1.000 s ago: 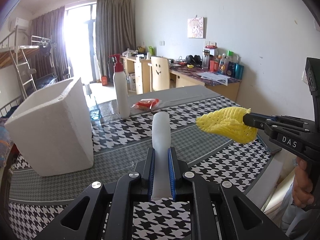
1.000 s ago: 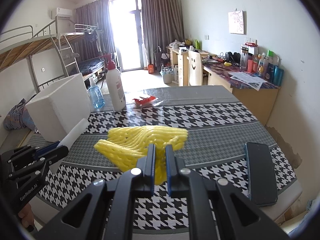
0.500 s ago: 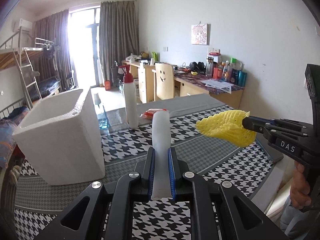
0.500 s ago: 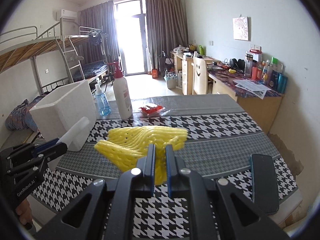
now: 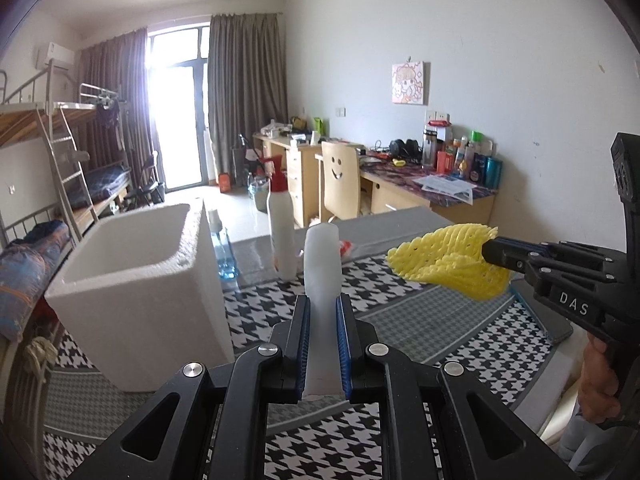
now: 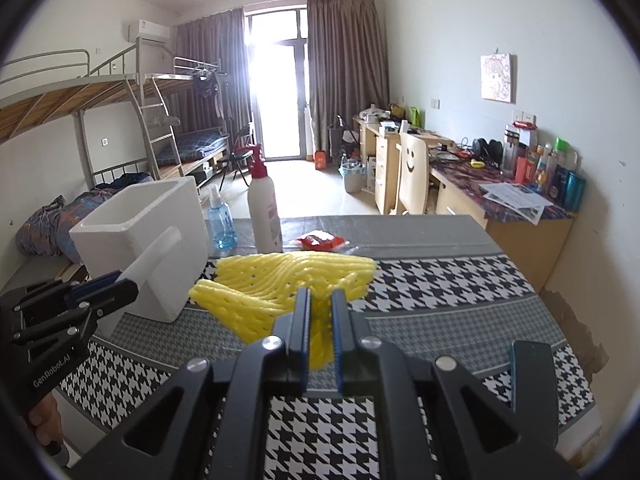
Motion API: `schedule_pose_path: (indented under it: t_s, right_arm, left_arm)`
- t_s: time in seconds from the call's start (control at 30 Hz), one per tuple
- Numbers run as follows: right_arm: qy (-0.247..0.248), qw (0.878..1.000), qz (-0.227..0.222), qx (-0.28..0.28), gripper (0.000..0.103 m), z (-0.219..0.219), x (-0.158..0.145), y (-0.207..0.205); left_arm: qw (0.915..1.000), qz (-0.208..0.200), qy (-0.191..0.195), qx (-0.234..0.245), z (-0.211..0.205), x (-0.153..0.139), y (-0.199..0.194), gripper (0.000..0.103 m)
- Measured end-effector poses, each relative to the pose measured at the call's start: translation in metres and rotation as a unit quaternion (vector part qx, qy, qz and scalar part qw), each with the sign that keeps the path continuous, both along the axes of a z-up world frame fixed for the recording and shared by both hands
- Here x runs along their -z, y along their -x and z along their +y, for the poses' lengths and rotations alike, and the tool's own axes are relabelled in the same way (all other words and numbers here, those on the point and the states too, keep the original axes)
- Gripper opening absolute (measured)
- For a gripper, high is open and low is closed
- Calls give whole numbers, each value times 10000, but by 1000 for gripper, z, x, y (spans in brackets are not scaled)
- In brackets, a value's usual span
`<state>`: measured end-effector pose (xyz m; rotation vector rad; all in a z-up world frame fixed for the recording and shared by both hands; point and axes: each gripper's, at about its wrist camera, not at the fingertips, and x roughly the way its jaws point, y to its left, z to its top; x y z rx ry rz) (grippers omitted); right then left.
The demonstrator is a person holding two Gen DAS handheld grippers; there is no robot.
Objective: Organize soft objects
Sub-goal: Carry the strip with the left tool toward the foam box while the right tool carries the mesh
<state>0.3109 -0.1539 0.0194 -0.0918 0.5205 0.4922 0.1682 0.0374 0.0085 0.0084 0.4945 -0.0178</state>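
My left gripper [image 5: 322, 300] is shut on a white foam strip [image 5: 322, 264] that stands up between its blue pads; it also shows in the right wrist view [image 6: 154, 254]. My right gripper [image 6: 319, 294] is shut on a yellow foam net [image 6: 280, 280], seen from the side in the left wrist view [image 5: 444, 262]. Both are held above the houndstooth table [image 6: 420, 280]. An open white foam box [image 5: 140, 280] stands on the table left of the left gripper, also in the right wrist view [image 6: 140, 232].
A white pump bottle [image 6: 262, 208], a blue spray bottle [image 6: 220, 220] and a red packet [image 6: 320, 241] stand at the table's far edge. A dark phone [image 6: 534, 380] lies at the right edge. Bunk bed at left, desks and chair behind.
Both grippers have risen, each still holding its foam piece; the box's open top now shows in the left wrist view.
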Motion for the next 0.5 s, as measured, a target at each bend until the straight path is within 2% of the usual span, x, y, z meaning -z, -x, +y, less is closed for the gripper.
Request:
schedule_pose_path:
  t_s: [0.5]
  right_arm:
    - [-28, 9997, -156, -204, 12, 24, -14, -11]
  left_arm:
    - [9991, -223, -74, -345, 28, -14, -3, 14]
